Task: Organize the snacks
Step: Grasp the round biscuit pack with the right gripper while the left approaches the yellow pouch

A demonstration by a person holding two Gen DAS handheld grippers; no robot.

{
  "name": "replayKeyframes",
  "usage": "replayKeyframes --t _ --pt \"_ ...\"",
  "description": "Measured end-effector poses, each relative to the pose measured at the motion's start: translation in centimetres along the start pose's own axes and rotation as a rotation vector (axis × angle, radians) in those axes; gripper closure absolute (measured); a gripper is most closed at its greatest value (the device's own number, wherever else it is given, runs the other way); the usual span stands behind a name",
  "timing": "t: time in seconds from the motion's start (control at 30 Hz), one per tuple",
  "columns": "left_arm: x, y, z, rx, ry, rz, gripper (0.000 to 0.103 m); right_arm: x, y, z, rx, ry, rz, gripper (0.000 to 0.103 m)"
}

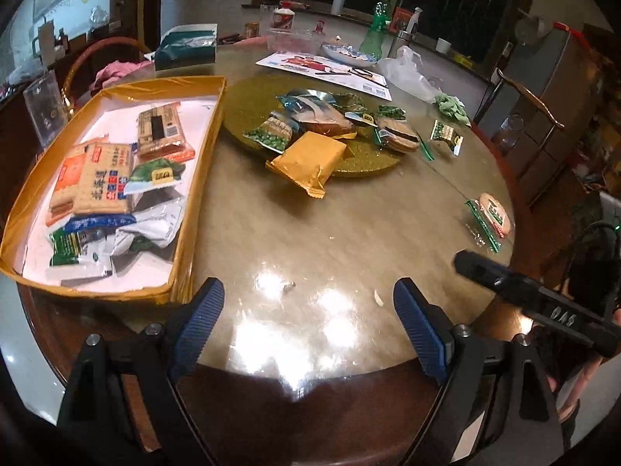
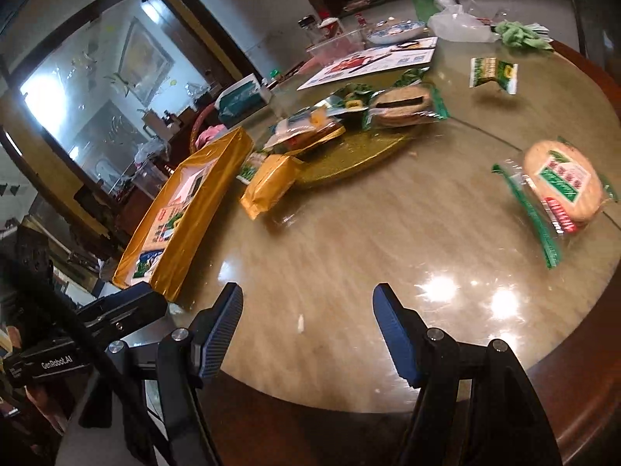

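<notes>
Round rice cracker pack point(image 2: 561, 184), clear wrapper, green seam, flat on table point(image 2: 349, 233)

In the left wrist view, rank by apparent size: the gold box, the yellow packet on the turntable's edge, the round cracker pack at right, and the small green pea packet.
1. gold box
2. yellow packet
3. round cracker pack
4. small green pea packet, though it lies farther away, so 3 versus 4 is unsure.

R gripper point(image 2: 306, 310) fingers apart, empty, over table point(image 2: 349, 233); rice cracker pack point(image 2: 559, 186) right.
</notes>
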State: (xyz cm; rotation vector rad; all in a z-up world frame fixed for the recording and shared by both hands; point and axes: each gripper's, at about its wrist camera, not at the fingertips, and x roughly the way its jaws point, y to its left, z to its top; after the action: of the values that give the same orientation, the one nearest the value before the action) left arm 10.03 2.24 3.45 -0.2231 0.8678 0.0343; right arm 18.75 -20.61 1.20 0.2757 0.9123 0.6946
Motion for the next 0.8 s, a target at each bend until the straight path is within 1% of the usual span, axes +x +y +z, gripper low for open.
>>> replayKeyframes --t 0.1,0.13,0.2,0.27,0.3,0.33,0.37,0.47,0.5,0.57,0.6,0.63,0.7,0.73,0.8 --pt "0.5 -0.4 0.2 0.004 0.005 -0.010 0.014 -1.6 -0.9 0.5 0.009 -0.053 -0.037 0.033" --pt "0.7 -0.6 0.2 0.005 0.010 -0.018 0.014 -2.2 -1.2 0.7 0.014 -0.071 -0.062 0.033" --pt "0.9 -0.8 0.3 0.016 0.006 -0.024 0.014 -3.5 -2.3 1.1 0.041 -0.120 -0.140 0.033" --pt "1.1 -0.9 0.4 0.025 -0.001 -0.017 0.014 -4.7 -3.6 1.5 0.085 -0.164 -0.194 0.033" --pt "1.2 -0.9 0.4 0.030 -0.001 -0.010 0.014 -5.3 -4.8 1.7 0.137 -0.193 -0.230 0.033" --pt "1.3 -0.9 0.4 0.031 0.001 -0.007 0.014 -5.5 -5.9 2.0 0.175 -0.204 -0.256 0.033" --pt "1.3 -0.8 0.4 0.032 0.004 -0.006 0.014 -5.6 -6.7 2.1 0.201 -0.203 -0.275 0.033" --pt "1.2 -0.6 0.4 0.038 0.002 -0.007 0.014 -4.9 -9.3 2.8 0.320 -0.179 -0.385 0.033" --pt "1.1 -0.4 0.5 0.038 0.000 -0.002 0.014 -4.4 -10.0 3.1 0.349 -0.169 -0.399 0.033" --pt "1.3 -0.1 0.7 0.031 0.004 0.001 0.014 -3.4 -11.2 3.9 0.400 -0.153 -0.398 0.033" --pt "1.4 0.0 0.8 0.023 0.010 0.000 0.014 -2.8 -11.6 4.5 0.416 -0.152 -0.410 0.031" --pt "1.5 0.0 0.9 0.020 0.012 0.000 0.014 -2.4 -11.6 5.2 0.417 -0.155 -0.443 0.029" --pt "1.5 0.2 1.1 0.020 0.007 -0.002 0.014 -1.8 -11.7 6.2 0.434 -0.149 -0.454 0.028" --pt "1.6 0.2 1.2 0.021 0.007 0.002 0.014 -1.1 -12.0 7.2 0.437 -0.142 -0.466 0.026" --pt "2.0 0.3 1.5 0.019 0.013 0.012 0.014 0.1 -11.6 8.4 0.404 -0.113 -0.519 0.023"
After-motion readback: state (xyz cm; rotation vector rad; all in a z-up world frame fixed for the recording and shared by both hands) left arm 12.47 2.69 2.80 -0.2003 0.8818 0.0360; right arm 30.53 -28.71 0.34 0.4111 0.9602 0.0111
